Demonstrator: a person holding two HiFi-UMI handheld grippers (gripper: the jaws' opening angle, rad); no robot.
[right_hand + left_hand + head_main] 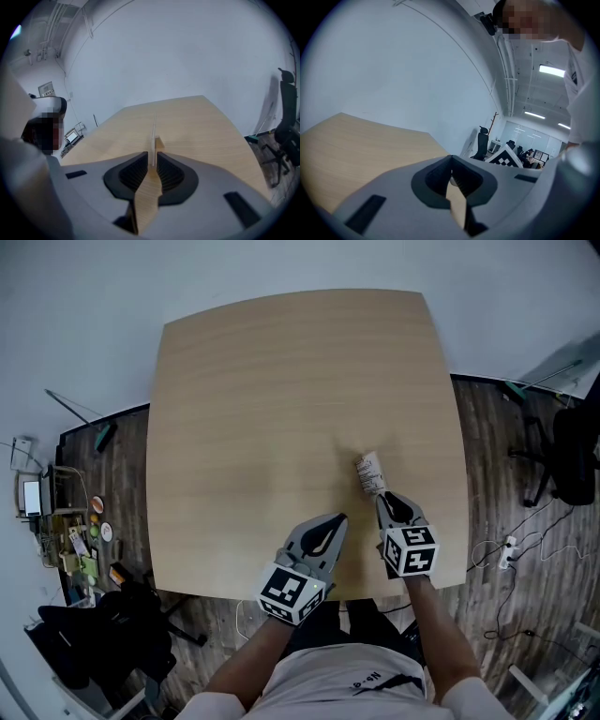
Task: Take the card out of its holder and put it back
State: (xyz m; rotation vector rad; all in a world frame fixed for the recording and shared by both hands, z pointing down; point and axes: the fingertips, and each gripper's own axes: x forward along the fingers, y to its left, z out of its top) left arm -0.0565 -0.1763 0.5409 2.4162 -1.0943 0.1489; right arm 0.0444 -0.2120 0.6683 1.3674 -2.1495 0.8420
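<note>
The card [153, 133] stood upright, apparently seated in its wooden holder [160, 142] on the table [262, 409]. The right gripper [150, 157] had its jaws narrowly apart around it; the left gripper [451, 159] was closed, empty.

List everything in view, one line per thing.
table: one, light wood, centre of the head view
card: one, white with print, upright on the table's near right part
holder: one, light wood, at the card's foot
office chair: one, black, floor at right
shelf of small items: one, mixed colours, floor at left
person: one, white shirt, bottom edge
left gripper: one, grey, over the table's near edge, fingers together, empty
right gripper: one, grey, beside the left one, fingers slightly apart either side of the card
</note>
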